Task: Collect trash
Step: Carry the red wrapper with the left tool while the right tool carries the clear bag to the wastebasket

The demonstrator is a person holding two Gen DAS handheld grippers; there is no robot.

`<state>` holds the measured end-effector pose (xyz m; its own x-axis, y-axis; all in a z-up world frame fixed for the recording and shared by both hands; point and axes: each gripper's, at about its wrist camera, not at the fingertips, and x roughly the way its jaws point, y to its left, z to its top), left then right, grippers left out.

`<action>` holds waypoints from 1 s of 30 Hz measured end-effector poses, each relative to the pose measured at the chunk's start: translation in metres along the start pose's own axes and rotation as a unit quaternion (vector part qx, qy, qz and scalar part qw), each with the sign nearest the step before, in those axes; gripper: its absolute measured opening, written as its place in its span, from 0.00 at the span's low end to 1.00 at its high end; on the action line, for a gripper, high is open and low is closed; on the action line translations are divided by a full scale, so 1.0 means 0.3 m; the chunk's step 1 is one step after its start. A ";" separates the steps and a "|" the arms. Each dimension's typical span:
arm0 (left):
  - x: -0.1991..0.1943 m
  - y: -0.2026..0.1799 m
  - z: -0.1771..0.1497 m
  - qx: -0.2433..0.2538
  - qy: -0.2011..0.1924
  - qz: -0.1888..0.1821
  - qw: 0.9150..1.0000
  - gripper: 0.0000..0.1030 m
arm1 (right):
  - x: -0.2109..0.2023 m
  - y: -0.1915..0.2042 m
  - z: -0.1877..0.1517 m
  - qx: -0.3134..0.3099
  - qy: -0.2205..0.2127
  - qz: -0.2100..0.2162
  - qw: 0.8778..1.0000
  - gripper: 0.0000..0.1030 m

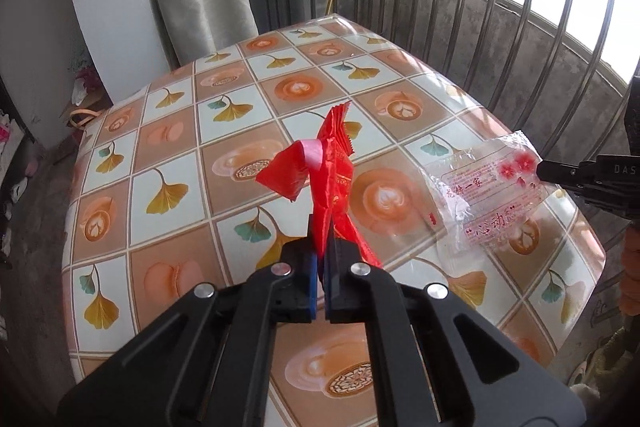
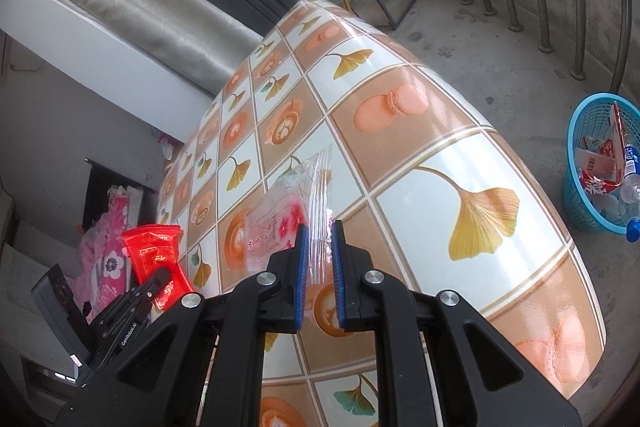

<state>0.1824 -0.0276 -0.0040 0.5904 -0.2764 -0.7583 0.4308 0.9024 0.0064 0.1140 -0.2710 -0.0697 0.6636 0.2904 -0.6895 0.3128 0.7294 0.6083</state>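
The left gripper [image 1: 323, 227] is clamped fully shut on a red wrapper [image 1: 328, 163], which is held clear above the worktop [image 1: 168, 131]. The right gripper [image 2: 319, 233] is closed to a narrow gap on the edge of a clear plastic wrapper [image 2: 280, 223] printed with red flowers; whether its far end is lifted off the patterned cloth cannot be told from these views. Both pieces of trash are thus judged to be picked up, and the carrying step is in hand. A blue basket [image 2: 576, 195], already holding rubbish, is seen on the floor beside the worktop. The next move calls for both wrappers to be brought over its rim and the fingers opened there.
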 end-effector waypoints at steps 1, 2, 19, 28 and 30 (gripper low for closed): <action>-0.009 -0.007 0.003 0.001 -0.002 -0.002 1.000 0.00 | -0.006 -0.003 0.000 0.001 -0.001 0.002 1.000 0.12; -0.018 -0.014 0.007 0.002 -0.005 -0.004 1.000 0.00 | -0.011 -0.007 -0.001 0.003 -0.003 0.004 1.000 0.12; -0.122 -0.171 0.048 0.037 -0.037 -0.027 0.998 0.00 | -0.138 -0.108 -0.013 0.030 -0.036 0.024 0.999 0.12; -0.090 -0.422 0.117 0.080 -0.018 -0.126 0.989 0.00 | -0.332 -0.334 -0.070 0.097 -0.099 0.005 0.990 0.12; -0.067 -0.495 0.135 0.086 -0.006 -0.153 0.985 0.00 | -0.407 -0.425 -0.085 0.123 -0.124 -0.015 0.985 0.12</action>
<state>0.1341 -0.1694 0.0366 0.4231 -0.5307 -0.7344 0.6978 0.7078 -0.1095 -0.0241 -0.3837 -0.0731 0.7874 0.0885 -0.6100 0.4694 0.5553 0.6865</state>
